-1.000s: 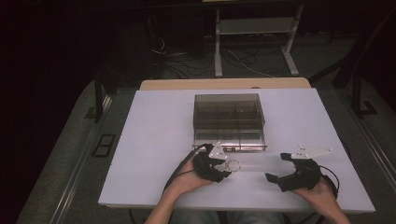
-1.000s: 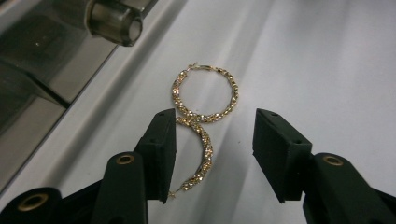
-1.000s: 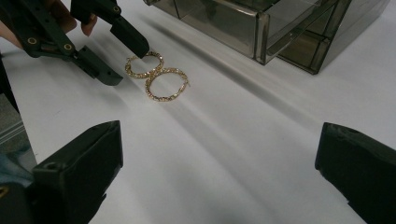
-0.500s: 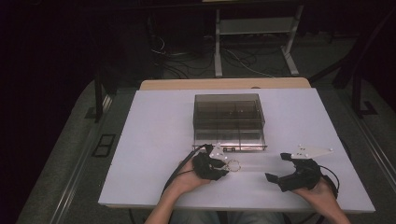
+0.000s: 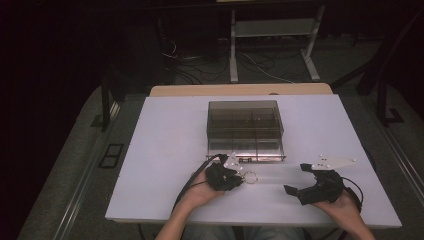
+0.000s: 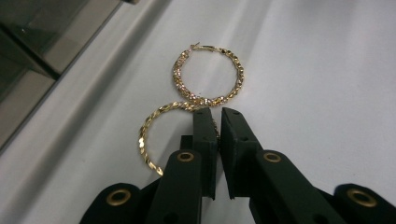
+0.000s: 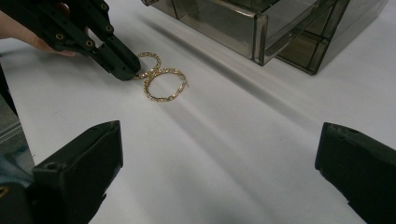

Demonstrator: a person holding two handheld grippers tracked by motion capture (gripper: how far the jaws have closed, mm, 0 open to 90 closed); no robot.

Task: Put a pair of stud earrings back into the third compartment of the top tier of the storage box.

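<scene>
Two gold twisted hoop earrings lie touching on the white table (image 5: 165, 150), in front of a smoky clear compartment box (image 5: 245, 125). My left gripper (image 6: 218, 114) is shut on the rim of the nearer hoop (image 6: 142, 137). The farther hoop (image 6: 239, 74) lies free just beyond the jaw tips. In the high view the left gripper (image 5: 240, 176) sits at the front centre with the hoops (image 5: 246, 176) at its tip. The right gripper (image 5: 297, 179) is open, its jaws wide apart and empty, about a hand's width to the right. From the right gripper view (image 7: 219, 154) the hoops (image 7: 161, 99) lie ahead, with the left gripper (image 7: 126, 70) on them.
The box (image 7: 261, 28) stands just behind the earrings, its front wall close to them. Bare white table surface lies between the two grippers and on both sides of the box. The table's front edge (image 5: 250, 220) is near the person's hands.
</scene>
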